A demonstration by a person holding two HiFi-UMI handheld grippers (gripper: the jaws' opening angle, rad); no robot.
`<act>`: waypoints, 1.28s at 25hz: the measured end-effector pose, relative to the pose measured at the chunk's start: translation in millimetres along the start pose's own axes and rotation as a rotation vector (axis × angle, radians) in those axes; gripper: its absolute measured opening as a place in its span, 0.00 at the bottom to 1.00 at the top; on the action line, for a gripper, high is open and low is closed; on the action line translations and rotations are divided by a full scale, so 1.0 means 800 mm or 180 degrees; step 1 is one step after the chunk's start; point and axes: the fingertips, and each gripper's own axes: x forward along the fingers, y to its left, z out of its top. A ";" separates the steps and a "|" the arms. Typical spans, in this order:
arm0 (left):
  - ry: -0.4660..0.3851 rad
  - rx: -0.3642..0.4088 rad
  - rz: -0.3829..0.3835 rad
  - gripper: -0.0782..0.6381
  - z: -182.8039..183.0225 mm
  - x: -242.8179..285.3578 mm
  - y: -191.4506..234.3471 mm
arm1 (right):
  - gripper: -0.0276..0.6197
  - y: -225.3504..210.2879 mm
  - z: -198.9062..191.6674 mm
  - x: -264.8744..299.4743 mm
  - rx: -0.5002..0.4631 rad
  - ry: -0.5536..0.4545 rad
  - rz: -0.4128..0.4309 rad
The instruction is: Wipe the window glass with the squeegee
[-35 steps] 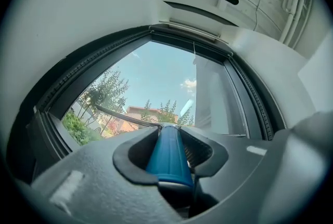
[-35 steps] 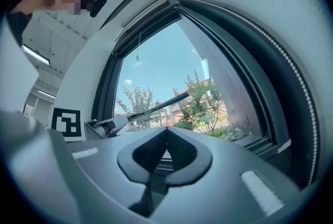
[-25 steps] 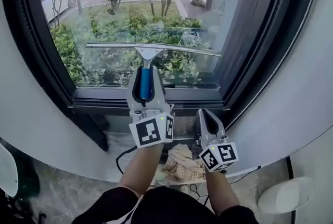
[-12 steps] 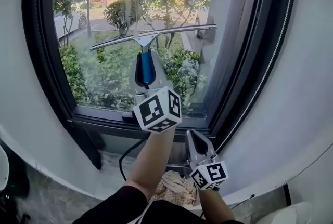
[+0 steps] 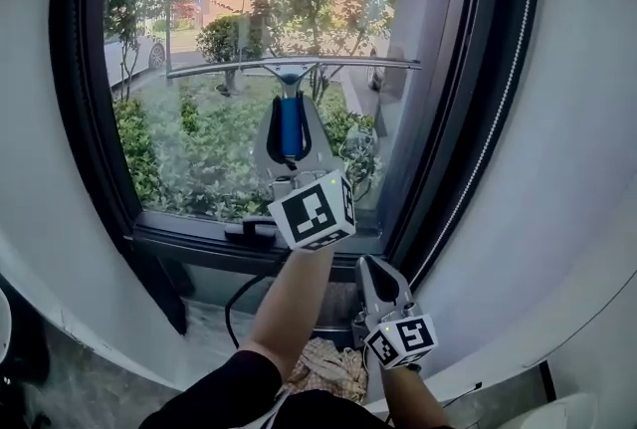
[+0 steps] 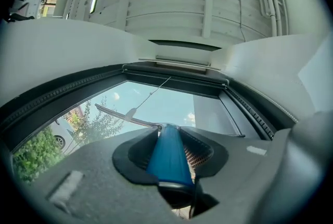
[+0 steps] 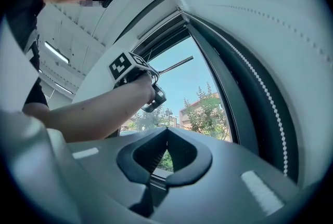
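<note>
The squeegee (image 5: pixel 291 69) has a blue handle and a long metal blade lying level against the window glass (image 5: pixel 199 128), in its upper half. My left gripper (image 5: pixel 291 123) is shut on the blue handle (image 6: pixel 167 158) and points up at the pane. In the left gripper view the blade (image 6: pixel 122 115) runs off to the left beyond the jaws. My right gripper (image 5: pixel 370 266) hangs low, below the sill and to the right, shut with nothing in it (image 7: pixel 165 132). The right gripper view shows the left gripper (image 7: pixel 151 97) raised at the glass.
A dark window frame (image 5: pixel 468 99) borders the glass on the right, and a dark sill (image 5: pixel 199 243) runs beneath it. A black cable (image 5: pixel 237 303) and a crumpled cloth (image 5: pixel 333 369) lie on the floor under the window. Pale walls flank both sides.
My left gripper has carried the squeegee up the glass, and the blade has gone from tilted back to level. The right gripper stays low and shut.
</note>
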 end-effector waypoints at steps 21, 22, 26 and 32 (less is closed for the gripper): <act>-0.0283 0.0109 -0.0195 0.30 0.049 0.096 -0.066 | 0.05 -0.018 0.023 -0.010 0.0046 -0.0190 -0.0044; -0.0251 0.0108 -0.0199 0.30 0.045 0.097 -0.065 | 0.05 -0.016 0.023 -0.009 0.0036 -0.0191 -0.0037; -0.0098 0.0123 -0.0211 0.30 0.020 0.098 -0.059 | 0.05 -0.012 0.016 -0.006 0.0072 -0.0161 -0.0029; -0.0100 0.0293 -0.0238 0.30 0.008 0.094 -0.055 | 0.05 -0.011 0.006 -0.001 0.0133 -0.0128 -0.0035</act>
